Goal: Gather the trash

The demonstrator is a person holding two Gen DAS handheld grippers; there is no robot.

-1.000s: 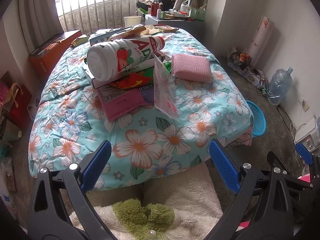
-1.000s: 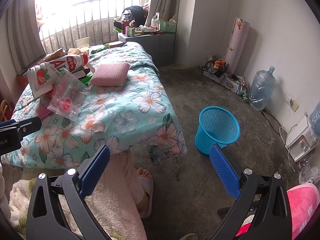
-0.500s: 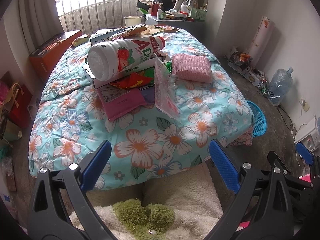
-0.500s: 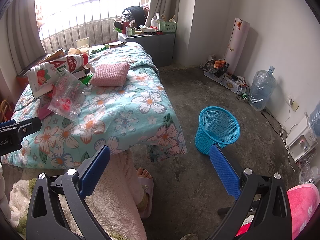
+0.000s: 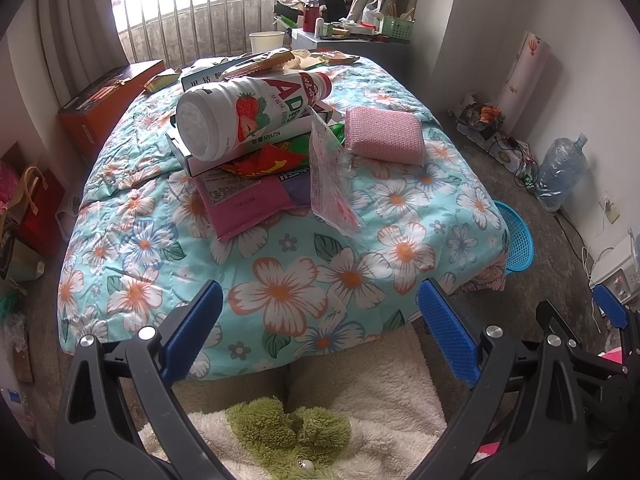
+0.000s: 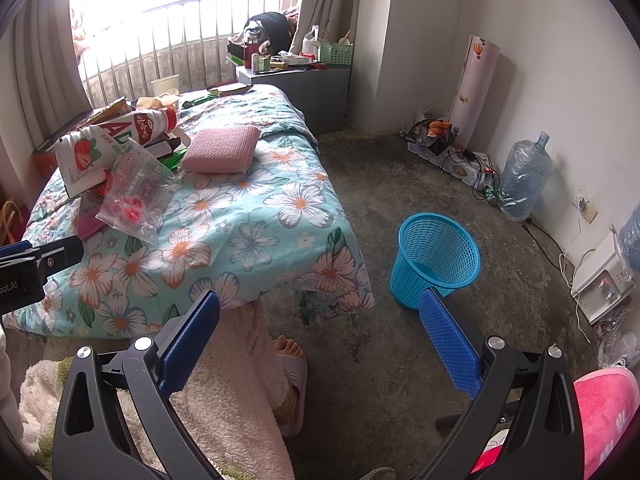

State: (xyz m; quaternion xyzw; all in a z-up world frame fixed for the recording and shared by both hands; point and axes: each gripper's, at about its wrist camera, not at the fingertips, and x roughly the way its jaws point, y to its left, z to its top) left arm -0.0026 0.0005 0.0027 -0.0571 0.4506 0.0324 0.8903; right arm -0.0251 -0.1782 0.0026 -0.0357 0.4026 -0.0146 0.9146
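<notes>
A pile of trash lies on the floral bed (image 5: 280, 292): a big white strawberry-print bottle (image 5: 248, 114) on a flat box, a pink packet (image 5: 244, 202), a red-green wrapper and a clear plastic bag (image 5: 330, 188). The bottle (image 6: 104, 144) and the clear bag (image 6: 136, 196) also show in the right wrist view. A blue mesh bin (image 6: 434, 260) stands on the floor right of the bed, its rim peeking out in the left wrist view (image 5: 518, 240). My left gripper (image 5: 320, 332) is open and empty before the bed's near edge. My right gripper (image 6: 320, 340) is open and empty over the floor, left of the bin.
A pink cushion (image 5: 384, 140) lies on the bed beside the pile. More wrappers and a paper cup (image 5: 266, 42) sit at the far end. A water jug (image 6: 524, 176) and cables line the right wall. A slippered foot (image 6: 290, 364) is below my right gripper.
</notes>
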